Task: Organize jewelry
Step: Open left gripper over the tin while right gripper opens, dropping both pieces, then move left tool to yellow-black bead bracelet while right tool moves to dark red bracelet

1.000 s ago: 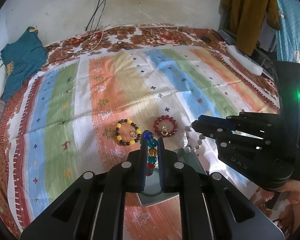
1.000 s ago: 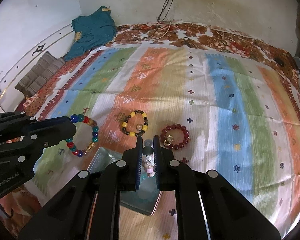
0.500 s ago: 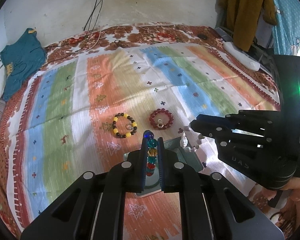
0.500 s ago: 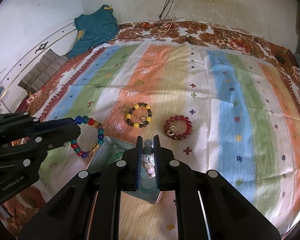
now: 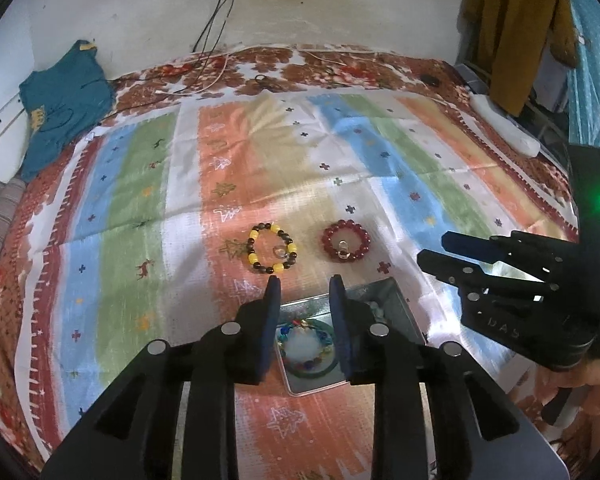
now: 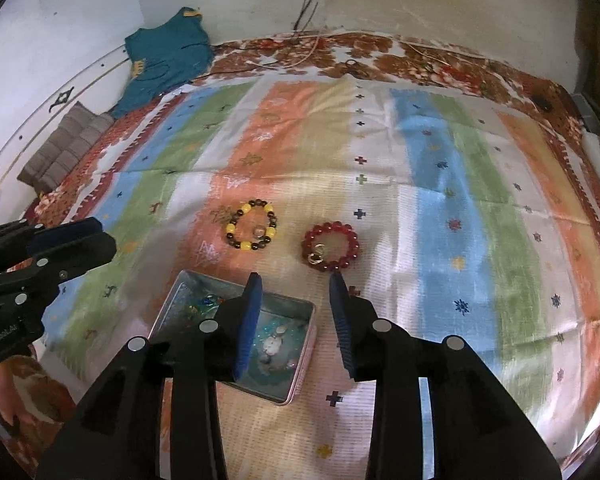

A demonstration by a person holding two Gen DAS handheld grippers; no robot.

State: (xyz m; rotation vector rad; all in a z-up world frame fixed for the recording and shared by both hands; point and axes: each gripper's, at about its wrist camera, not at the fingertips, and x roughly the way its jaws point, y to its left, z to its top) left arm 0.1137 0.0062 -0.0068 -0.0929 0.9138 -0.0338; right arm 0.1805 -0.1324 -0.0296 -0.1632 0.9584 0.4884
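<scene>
A metal tin (image 5: 396, 312) (image 6: 300, 368) lies on the striped cloth and holds a multicolour bead bracelet (image 5: 306, 346) and a pale bead bracelet (image 6: 274, 346). My left gripper (image 5: 305, 288) is open and empty above the tin. My right gripper (image 6: 294, 280) is open and empty above the tin's far right corner. A yellow-and-brown bracelet (image 5: 272, 247) (image 6: 252, 230) with a ring inside it and a red bracelet (image 5: 345, 239) (image 6: 332, 246) with a gold ring lie on the cloth beyond the tin.
The striped cloth (image 5: 148, 184) covers a floral bedspread. A teal garment (image 5: 60, 100) lies at the far left by the wall. Cables (image 5: 216, 12) hang from a wall socket. A white power strip (image 5: 504, 128) lies at the far right.
Both grippers have opened and released their bracelets, which now lie in the tin. Both grippers have also risen and pulled back a little.
</scene>
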